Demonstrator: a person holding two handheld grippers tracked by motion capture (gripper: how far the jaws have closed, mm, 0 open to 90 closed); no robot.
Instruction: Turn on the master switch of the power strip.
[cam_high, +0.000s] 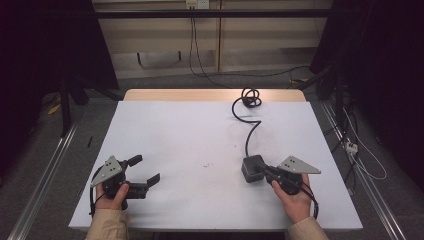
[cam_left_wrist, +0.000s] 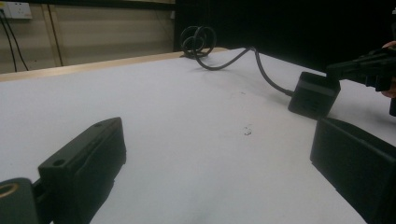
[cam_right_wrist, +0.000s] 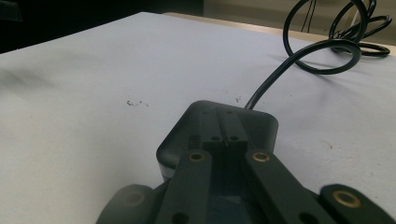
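power adapter under the right gripper

power adapter (cam_high: 251, 169) is sitting on the white table (cam_high: 170, 130), its cable (cam_high: 248, 131) trailing back to a coil at the far edge. right gripper (cam_high: 265, 171) is resting over it, jaws together, apparently gripping nothing. left gripper (cam_high: 146, 172) is waiting with jaws apart. next move is probably calling for opening and straddling the block.

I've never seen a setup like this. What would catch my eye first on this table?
Probably the black box near the right front of the white table, with its thick black cable snaking back to a coil at the far edge. The right gripper rests its closed jaws on top of that box. On the left, the other hand holds the left gripper, jaws spread wide with nothing between them.
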